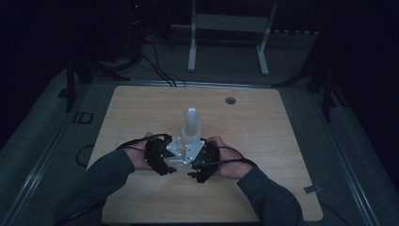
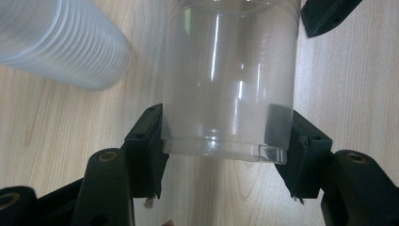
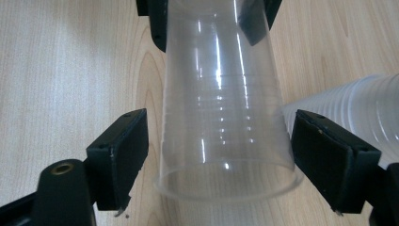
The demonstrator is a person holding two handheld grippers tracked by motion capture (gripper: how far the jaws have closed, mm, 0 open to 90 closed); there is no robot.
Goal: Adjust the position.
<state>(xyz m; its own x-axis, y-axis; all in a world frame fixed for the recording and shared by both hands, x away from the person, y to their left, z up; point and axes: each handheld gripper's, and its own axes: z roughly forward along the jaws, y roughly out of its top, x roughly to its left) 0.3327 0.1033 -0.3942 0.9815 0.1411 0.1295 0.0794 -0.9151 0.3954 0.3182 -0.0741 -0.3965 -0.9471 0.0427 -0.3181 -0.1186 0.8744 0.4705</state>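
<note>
Cup (image 2: 230, 80): clear smooth plastic, tapered, lying on its side.
Left gripper (image 2: 226, 141): clamped on cup's base.
Right gripper (image 3: 219, 160): wide around its rim.
Stack (image 2: 61, 42): ribbed nested cups.
Desk (image 2: 47, 127): pale woodgrain.

stack of cups (image 2: 61, 44) cut off at frame edge, clear cup (image 2: 230, 80) rim cropped

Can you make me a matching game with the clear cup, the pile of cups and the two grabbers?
Things:
1. single clear cup
2. stack of cups
3. left gripper
4. right gripper

States:
A. jaws apart, near the cup's rim, not touching it
B. lying on its side on the table
C. held by its base end between two jaws
D. jaws pressed on the cup's base end

Pairs: 1-C, 2-B, 3-D, 4-A
</note>
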